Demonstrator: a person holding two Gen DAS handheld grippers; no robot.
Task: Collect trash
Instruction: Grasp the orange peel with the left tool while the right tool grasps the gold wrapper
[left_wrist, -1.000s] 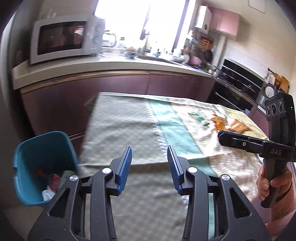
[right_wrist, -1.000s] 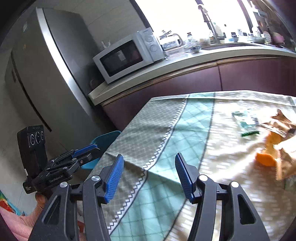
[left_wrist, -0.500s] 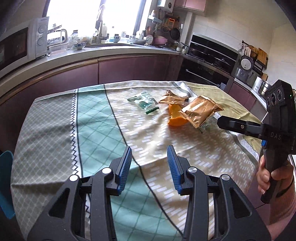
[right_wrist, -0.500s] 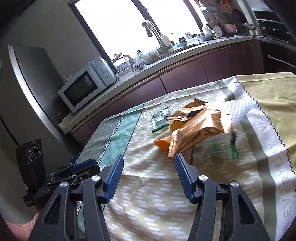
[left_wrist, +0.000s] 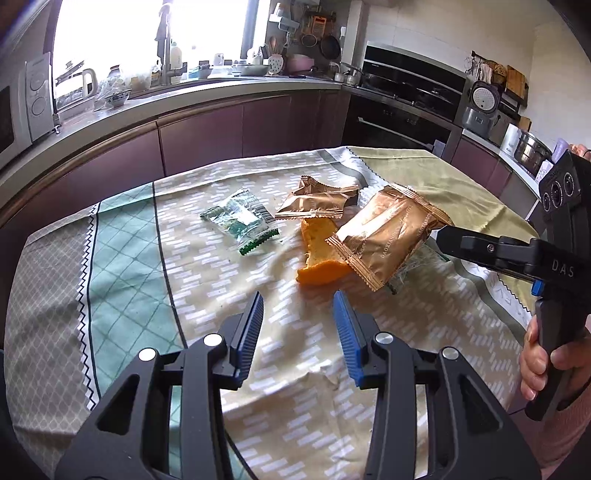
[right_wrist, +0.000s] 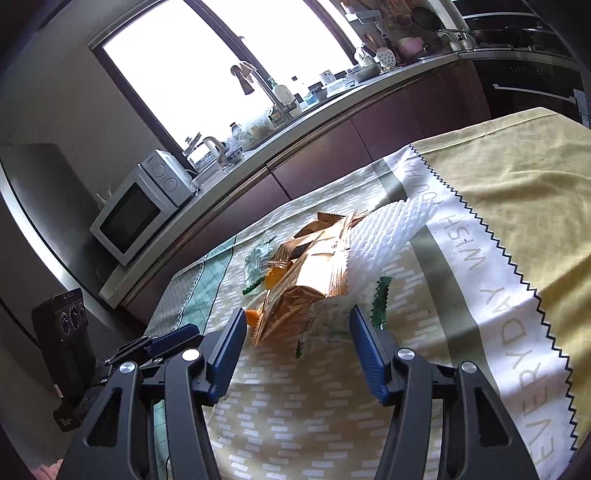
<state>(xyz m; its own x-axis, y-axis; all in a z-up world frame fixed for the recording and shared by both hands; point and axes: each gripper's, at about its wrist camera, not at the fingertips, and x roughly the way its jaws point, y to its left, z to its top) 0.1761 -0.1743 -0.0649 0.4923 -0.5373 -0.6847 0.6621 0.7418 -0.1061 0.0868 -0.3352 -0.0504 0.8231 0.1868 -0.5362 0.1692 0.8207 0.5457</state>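
— So where is the trash?
— On the cloth-covered surface (left_wrist: 229, 369), heaped around the orange peel (left_wrist: 319, 258). A big gold wrapper (left_wrist: 384, 236) lies over the peel's right side, a smaller gold wrapper (left_wrist: 314, 203) just behind it, a green wrapper (left_wrist: 240, 219) to its left. White foam netting (right_wrist: 384, 236) sits behind the big wrapper.
— And the tongs?
— Left tongs (left_wrist: 298, 332) released, empty, just short of the peel. Right tongs (right_wrist: 299, 350) released too, spread before the big wrapper's near end, not touching it.
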